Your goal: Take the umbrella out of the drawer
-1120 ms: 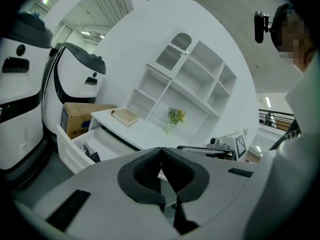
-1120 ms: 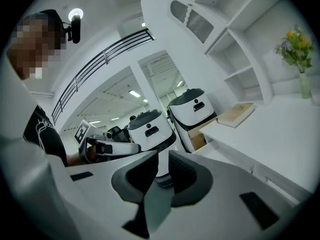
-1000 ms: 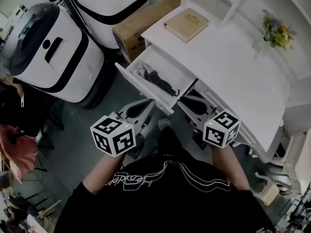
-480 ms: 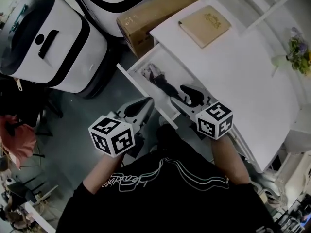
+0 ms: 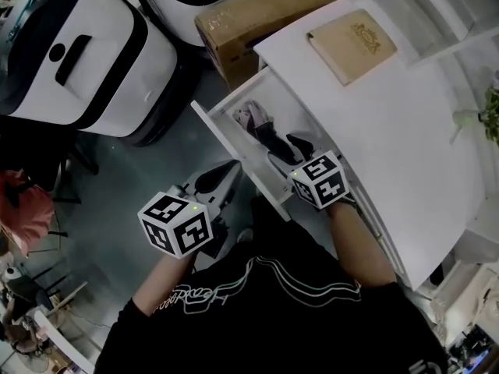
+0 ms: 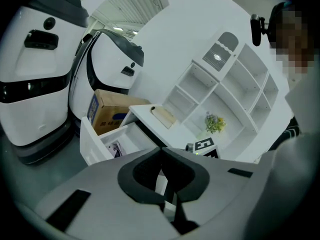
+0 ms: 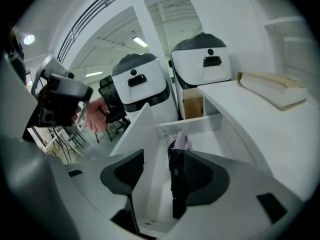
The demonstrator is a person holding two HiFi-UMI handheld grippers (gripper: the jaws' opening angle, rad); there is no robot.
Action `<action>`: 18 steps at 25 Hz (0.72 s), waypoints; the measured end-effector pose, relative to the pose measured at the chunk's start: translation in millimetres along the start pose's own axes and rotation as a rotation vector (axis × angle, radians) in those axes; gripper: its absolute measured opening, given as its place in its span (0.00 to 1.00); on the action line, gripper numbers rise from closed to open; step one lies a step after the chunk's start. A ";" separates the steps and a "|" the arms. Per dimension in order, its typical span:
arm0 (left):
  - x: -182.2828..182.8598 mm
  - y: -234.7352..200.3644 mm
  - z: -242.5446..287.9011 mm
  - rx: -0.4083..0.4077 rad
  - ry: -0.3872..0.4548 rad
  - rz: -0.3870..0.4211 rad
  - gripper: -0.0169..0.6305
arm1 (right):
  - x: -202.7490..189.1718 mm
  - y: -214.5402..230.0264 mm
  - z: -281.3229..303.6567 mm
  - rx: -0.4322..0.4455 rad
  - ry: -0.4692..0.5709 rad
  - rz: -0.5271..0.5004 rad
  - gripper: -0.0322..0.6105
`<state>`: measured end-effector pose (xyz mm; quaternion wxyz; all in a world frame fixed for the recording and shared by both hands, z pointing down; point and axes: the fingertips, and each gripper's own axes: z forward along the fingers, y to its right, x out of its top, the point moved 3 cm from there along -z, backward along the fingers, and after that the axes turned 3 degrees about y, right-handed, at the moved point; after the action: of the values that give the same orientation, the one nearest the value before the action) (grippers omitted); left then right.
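From the head view, the drawer (image 5: 234,156) stands pulled out of the desk (image 5: 390,131), with the dark umbrella (image 5: 269,135) lying inside. The right gripper (image 5: 290,153) dips into the drawer over the umbrella, and the left gripper (image 5: 221,179) hangs outside the drawer front.

In the left gripper view, its jaws meet, holding nothing.

In the right gripper view, the jaws have just been opening and stand wide. The umbrella lies between them near the right jaw, unclamped.

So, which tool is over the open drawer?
The right tool: its jaws, just opened, hold nothing above the umbrella in the drawer; the left tool hangs outside.
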<state>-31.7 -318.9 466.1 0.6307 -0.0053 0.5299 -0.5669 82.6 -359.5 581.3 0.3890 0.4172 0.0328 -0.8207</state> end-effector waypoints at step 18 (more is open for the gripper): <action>-4.3 -56.2 -7.5 0.079 0.038 -0.125 0.06 | -71.4 46.0 131.8 -0.082 -0.355 -0.137 0.44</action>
<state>-75.8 -331.5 499.8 0.5836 -0.0025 0.5177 -0.6256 51.3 -397.7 730.1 0.3485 0.2464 0.0256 -0.9040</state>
